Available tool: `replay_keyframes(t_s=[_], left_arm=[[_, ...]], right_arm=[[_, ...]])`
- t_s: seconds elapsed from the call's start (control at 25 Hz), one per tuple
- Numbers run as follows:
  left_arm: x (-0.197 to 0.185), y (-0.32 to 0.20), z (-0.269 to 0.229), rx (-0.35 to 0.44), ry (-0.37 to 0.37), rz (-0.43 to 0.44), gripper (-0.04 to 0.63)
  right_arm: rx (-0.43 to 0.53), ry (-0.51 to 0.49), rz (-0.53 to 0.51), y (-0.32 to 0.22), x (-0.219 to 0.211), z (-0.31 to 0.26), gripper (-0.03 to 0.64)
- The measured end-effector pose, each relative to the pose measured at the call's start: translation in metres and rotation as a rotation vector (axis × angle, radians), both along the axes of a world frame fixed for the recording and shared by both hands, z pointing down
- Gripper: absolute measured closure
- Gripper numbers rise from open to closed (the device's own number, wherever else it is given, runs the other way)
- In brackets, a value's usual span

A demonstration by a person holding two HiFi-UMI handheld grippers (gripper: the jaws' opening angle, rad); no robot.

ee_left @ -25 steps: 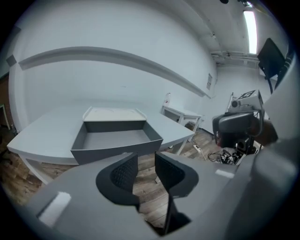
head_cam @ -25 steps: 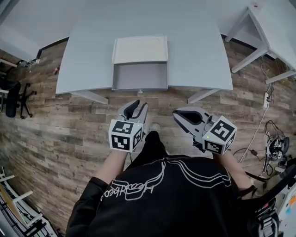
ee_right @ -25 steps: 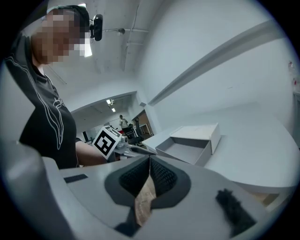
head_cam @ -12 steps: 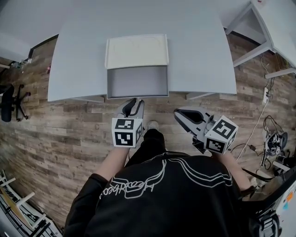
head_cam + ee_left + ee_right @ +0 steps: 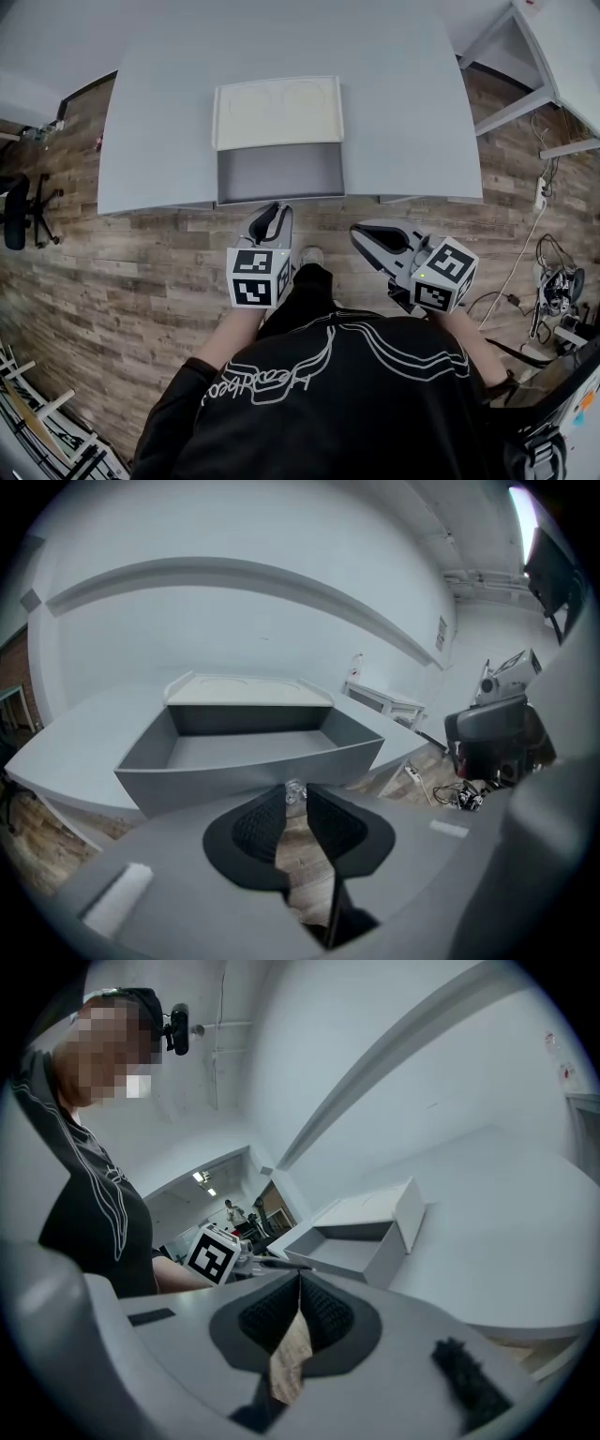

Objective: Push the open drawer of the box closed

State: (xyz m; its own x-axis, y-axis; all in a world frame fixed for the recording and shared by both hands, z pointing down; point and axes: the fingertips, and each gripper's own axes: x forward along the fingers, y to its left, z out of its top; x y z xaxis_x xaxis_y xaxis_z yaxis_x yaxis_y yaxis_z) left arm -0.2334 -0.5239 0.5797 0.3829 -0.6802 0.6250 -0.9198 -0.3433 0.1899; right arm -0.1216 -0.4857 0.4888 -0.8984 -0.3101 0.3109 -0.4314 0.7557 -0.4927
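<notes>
A white box with a cream top stands on the grey table. Its grey drawer is pulled out toward me and holds nothing. My left gripper hovers just short of the drawer front, off the table's near edge. In the left gripper view the drawer fills the middle, and its small knob shows just past my left gripper. That gripper's jaws are closing to a narrow gap with nothing between them. My right gripper hangs to the right over the floor, shut and holding nothing.
A second white table stands at the upper right. An office chair is at the far left and cables lie on the wood floor at the right. My shoe is below the table edge.
My left gripper has come closer to the drawer front and its jaws have narrowed. The right gripper has stayed about where it was.
</notes>
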Motion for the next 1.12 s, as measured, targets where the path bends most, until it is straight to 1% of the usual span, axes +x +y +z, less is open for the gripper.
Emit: replay_keyframes(t_s=[0.12,0.36,0.68,0.84,0.96,1.12], left_arm=[[-0.002,-0.015,0.002,-0.024,0.001,0.002,0.517],[-0.005,-0.054,0.004,-0.029,-0.009,0.018,0.517],[-0.005,-0.096,0.004,-0.029,0.003,0.028,0.517],[-0.007,-0.102,0.005,-0.038,0.013,0.037,0.518],[-0.008,-0.104,0.006,-0.03,0.021,0.046,0.517],[-0.009,-0.094,0.001,-0.052,0.06,0.027,0.511]], right_arm=[[-0.006,0.006,-0.004,-0.006,-0.003,-0.002,0.607],[-0.02,0.021,0.02,-0.019,0.002,-0.001,0.607],[-0.026,0.031,0.054,-0.044,0.001,0.0,0.607],[-0.025,0.028,0.068,-0.052,-0.004,0.001,0.607],[-0.022,0.02,0.075,-0.055,-0.007,0.0,0.607],[-0.006,0.012,0.068,-0.049,-0.008,-0.004,0.607]])
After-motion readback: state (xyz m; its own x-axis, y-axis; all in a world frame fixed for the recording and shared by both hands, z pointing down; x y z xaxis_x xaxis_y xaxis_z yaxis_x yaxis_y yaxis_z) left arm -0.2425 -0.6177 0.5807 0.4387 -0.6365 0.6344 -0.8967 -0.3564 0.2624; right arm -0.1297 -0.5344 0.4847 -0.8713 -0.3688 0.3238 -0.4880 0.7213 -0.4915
